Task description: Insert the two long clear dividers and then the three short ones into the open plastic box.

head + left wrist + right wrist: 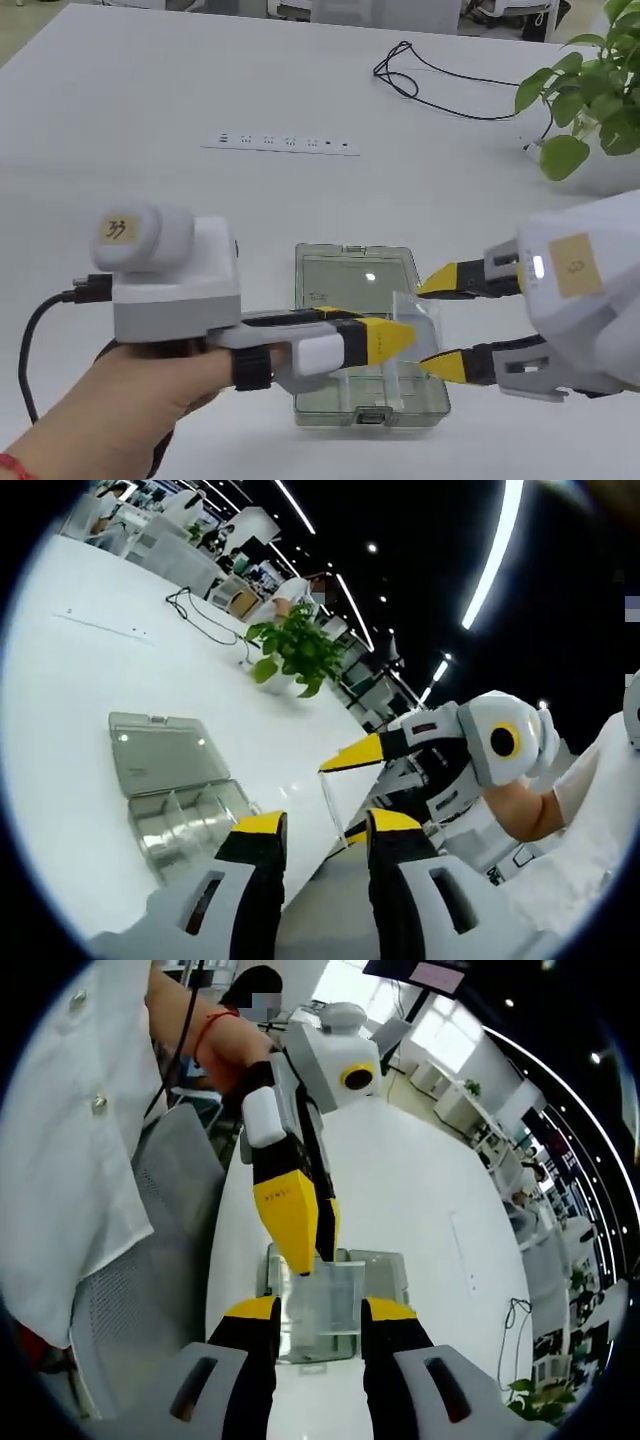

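Box in the head view: open on the table, lid flat behind the base, with clear dividers seemingly standing in the base — too faint to count. Between the wide-spread jaws of the right gripper, one loose divider, just above the base. Left gripper level with it, tips at its near edge.

Left gripper view: own jaws apart, clamped on nothing. Beyond them the divider edge-on, pinched top and bottom by the right gripper's yellow tips. Clear walls visible inside the base.

Right gripper view: divider spanning the gap between own jaws, seemingly clamped end to end, hanging over the box. Left gripper's tip at its upper corner.

Probably midway — some pieces seated, this one not yet in its slots, long or short impossible to tell.
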A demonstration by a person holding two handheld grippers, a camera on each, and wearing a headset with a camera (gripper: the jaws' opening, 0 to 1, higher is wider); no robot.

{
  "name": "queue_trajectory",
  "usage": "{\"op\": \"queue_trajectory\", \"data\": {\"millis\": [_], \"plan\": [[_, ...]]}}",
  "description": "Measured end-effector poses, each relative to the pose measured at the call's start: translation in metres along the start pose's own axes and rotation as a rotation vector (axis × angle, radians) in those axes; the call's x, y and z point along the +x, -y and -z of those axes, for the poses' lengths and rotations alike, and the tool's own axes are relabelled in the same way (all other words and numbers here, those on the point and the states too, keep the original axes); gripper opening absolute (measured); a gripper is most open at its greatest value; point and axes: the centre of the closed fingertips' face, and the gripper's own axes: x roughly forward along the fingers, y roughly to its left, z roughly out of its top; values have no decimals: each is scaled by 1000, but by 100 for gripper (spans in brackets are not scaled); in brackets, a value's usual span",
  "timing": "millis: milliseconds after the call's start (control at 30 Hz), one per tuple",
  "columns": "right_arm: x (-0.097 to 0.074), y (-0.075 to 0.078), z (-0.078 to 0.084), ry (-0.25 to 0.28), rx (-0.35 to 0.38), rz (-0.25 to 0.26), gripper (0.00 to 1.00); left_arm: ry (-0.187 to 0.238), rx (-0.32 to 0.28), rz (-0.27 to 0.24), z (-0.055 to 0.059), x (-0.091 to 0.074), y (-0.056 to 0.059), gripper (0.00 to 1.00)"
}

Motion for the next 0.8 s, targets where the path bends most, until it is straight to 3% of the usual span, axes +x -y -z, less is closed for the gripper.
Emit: {"op": "queue_trajectory", "data": {"millis": [167,633,800], "plan": [[-3,-2,-10,11,-10,2,33,-9,-25,23,5,4,6,16],[-4,-4,-13,-9,-39,4,33,-17,-51,67,7,6,17,0],[-4,-3,-13,-15,-44,5,33,-17,-58,69,7,6,18,0]]}}
